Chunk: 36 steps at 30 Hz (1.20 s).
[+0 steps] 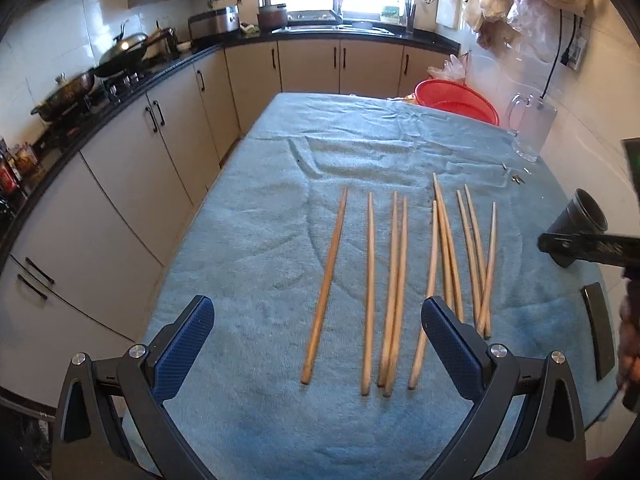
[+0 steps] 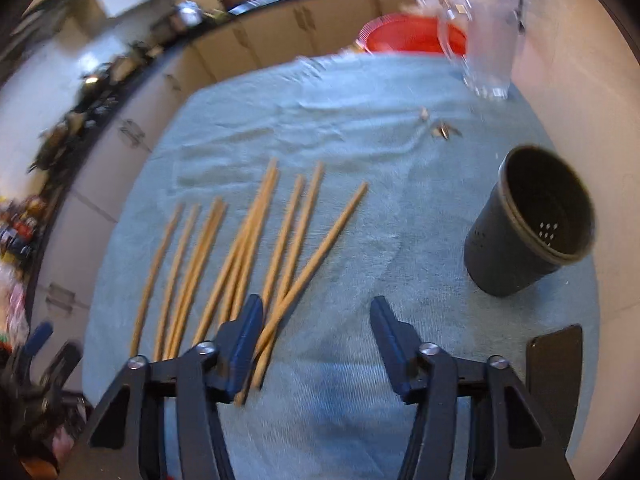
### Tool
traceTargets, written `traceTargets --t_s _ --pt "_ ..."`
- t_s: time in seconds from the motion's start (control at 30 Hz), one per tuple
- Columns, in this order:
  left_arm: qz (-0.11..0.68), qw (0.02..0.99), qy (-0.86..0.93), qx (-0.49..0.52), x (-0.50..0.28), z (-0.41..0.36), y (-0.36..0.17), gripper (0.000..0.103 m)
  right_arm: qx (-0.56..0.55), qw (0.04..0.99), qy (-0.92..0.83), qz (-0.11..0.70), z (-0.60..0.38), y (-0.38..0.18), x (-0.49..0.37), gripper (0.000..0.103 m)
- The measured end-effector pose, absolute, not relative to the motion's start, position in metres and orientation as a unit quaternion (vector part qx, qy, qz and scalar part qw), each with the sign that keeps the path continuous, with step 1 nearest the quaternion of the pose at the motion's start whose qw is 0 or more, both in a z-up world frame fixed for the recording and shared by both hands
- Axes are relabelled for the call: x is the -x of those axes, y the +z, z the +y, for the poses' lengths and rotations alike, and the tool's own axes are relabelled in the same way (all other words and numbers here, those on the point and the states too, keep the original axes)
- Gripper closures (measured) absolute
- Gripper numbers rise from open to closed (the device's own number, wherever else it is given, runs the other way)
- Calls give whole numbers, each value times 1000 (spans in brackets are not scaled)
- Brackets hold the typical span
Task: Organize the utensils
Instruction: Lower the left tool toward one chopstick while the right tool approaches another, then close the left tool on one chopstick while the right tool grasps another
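Note:
Several wooden chopsticks (image 1: 394, 292) lie side by side on a blue towel (image 1: 260, 240) that covers the table. They also show in the right wrist view (image 2: 248, 248). A dark perforated utensil holder (image 2: 532, 224) stands upright at the right; in the left wrist view the holder (image 1: 576, 220) is partly hidden behind the right gripper's body. My left gripper (image 1: 316, 308) is open and empty, above the near ends of the chopsticks. My right gripper (image 2: 316, 308) is open and empty, just right of the chopsticks' near ends, its left finger (image 2: 248, 328) over two of them.
A red basket (image 1: 456, 100) and a clear glass pitcher (image 1: 532, 128) stand at the table's far right. Small metal bits (image 2: 440, 130) lie near the pitcher. A flat black object (image 2: 554, 364) lies at the near right edge. Kitchen cabinets and a stove run along the left.

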<state>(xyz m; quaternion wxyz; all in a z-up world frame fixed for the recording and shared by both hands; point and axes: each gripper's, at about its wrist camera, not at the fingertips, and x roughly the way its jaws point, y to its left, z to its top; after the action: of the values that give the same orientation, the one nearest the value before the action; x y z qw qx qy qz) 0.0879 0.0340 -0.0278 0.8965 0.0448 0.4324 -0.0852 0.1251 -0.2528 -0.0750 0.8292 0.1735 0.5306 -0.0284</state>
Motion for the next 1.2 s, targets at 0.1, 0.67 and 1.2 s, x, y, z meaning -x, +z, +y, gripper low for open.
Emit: traceTargets --t_s 0.1,0.67,1.2 --pt "436 894 -93 -48 -96 43 -30 6 -188 814 -52 547 -259 -88 -151 60" --pt "490 858 -150 -31 -142 89 -50 58 -190 762 -124 607 -264 -137 -228 93" --pt "569 791 -220 -45 -232 25 -98 58 -198 832 -100 508 -250 -53 -172 96"
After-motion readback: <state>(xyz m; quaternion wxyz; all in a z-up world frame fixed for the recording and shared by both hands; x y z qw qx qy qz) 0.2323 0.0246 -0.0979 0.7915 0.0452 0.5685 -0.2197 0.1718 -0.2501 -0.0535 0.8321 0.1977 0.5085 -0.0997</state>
